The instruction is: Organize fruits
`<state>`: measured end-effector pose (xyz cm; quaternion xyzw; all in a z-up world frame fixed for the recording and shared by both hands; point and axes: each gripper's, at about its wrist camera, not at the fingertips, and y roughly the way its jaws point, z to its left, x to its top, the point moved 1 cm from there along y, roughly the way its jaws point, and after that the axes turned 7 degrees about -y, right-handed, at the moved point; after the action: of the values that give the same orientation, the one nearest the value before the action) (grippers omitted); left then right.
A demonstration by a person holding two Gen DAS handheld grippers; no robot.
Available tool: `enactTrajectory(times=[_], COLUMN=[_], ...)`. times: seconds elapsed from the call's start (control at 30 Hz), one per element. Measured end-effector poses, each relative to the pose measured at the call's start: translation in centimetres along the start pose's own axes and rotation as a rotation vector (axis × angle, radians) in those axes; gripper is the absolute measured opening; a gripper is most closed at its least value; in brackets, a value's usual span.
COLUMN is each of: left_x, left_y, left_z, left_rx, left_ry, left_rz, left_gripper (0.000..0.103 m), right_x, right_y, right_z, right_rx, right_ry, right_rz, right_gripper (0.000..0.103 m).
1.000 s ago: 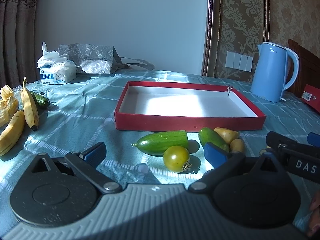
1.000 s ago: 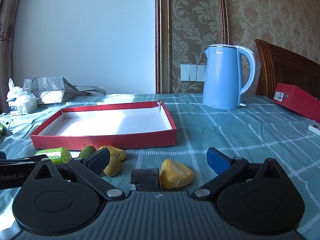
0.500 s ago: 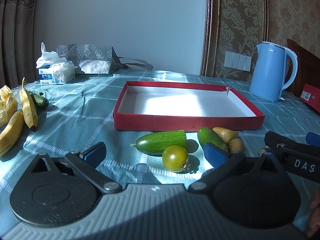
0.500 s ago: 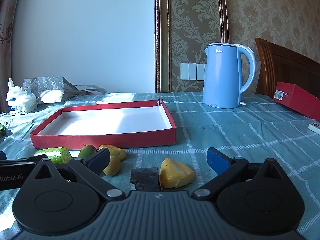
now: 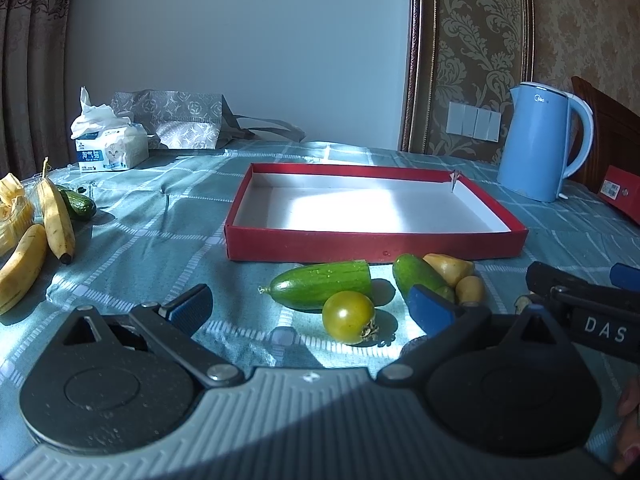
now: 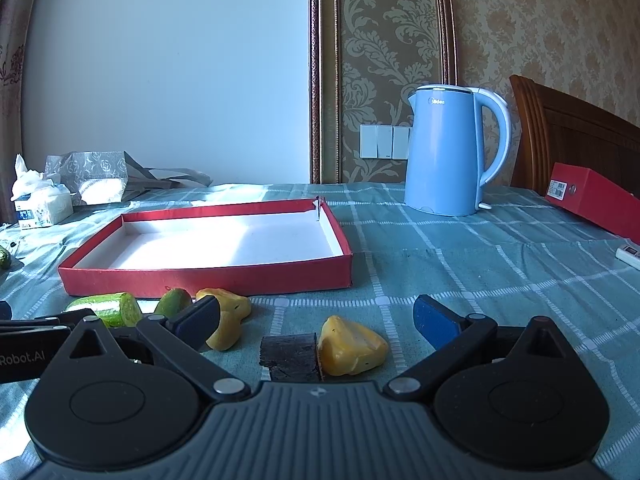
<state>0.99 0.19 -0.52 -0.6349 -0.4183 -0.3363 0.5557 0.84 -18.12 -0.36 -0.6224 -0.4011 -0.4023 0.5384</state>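
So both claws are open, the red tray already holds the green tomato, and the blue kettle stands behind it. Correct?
Not quite. The red tray holds nothing; the green tomato lies on the tablecloth in front of it, beside the cut cucumber, as the left wrist view shows. Both the left claw and right claw are open, and the blue kettle stands behind.

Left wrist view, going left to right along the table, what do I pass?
Bananas → tissue pack → cut cucumber → green tomato → blue kettle → red box at the far right edge.
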Motion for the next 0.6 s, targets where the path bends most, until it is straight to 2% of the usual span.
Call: enactTrajectory(times=[0.6], left_x=[-0.03], left_y=[0.08], left_z=[-0.18], left_rx=[0.008], left_ry=[0.009], left_rz=[-0.001], left_gripper=[0.103], right_x=[0.01], right_y=[0.09], right_z=[-0.11], right_rx=[0.002], right_ry=[-0.003], right_rz=[0.0], right_gripper=[0.103])
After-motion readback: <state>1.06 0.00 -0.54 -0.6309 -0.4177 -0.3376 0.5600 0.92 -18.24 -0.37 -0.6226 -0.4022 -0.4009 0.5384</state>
